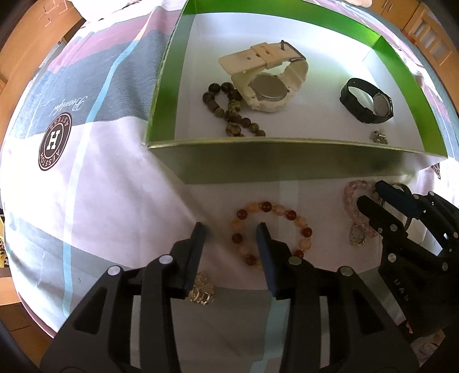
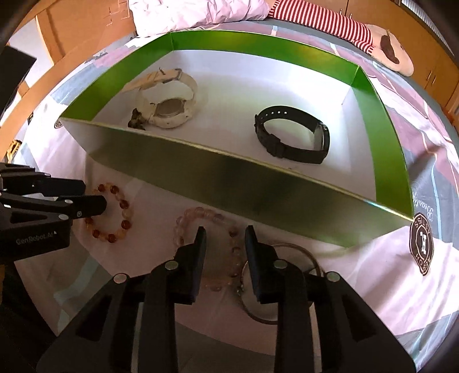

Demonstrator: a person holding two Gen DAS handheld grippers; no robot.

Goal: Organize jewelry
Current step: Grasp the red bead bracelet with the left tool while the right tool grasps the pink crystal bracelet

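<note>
A green-walled box (image 1: 287, 149) (image 2: 229, 178) holds a cream watch (image 1: 266, 77) (image 2: 169, 97), a black watch (image 1: 367, 100) (image 2: 295, 134), a dark bead bracelet (image 1: 232, 112) and a small metal charm (image 1: 378, 137). In front of it on the cloth lie an amber-and-red bead bracelet (image 1: 301, 223) (image 2: 120, 218), a pale pink bead bracelet (image 1: 355, 206) (image 2: 200, 215), a thin bangle (image 2: 312, 258) and a gold piece (image 1: 200, 292). My left gripper (image 1: 231, 229) is open over the amber bracelet's left side. My right gripper (image 2: 223, 232) is open over the pink bracelet, and also shows in the left wrist view (image 1: 370, 192).
The box stands on a bed with a pink, grey and blue patterned sheet bearing a round logo (image 1: 54, 143) (image 2: 424, 244). A white pillow (image 2: 200, 14) and a striped plush toy (image 2: 344, 25) lie behind the box. Wooden cabinets ring the bed.
</note>
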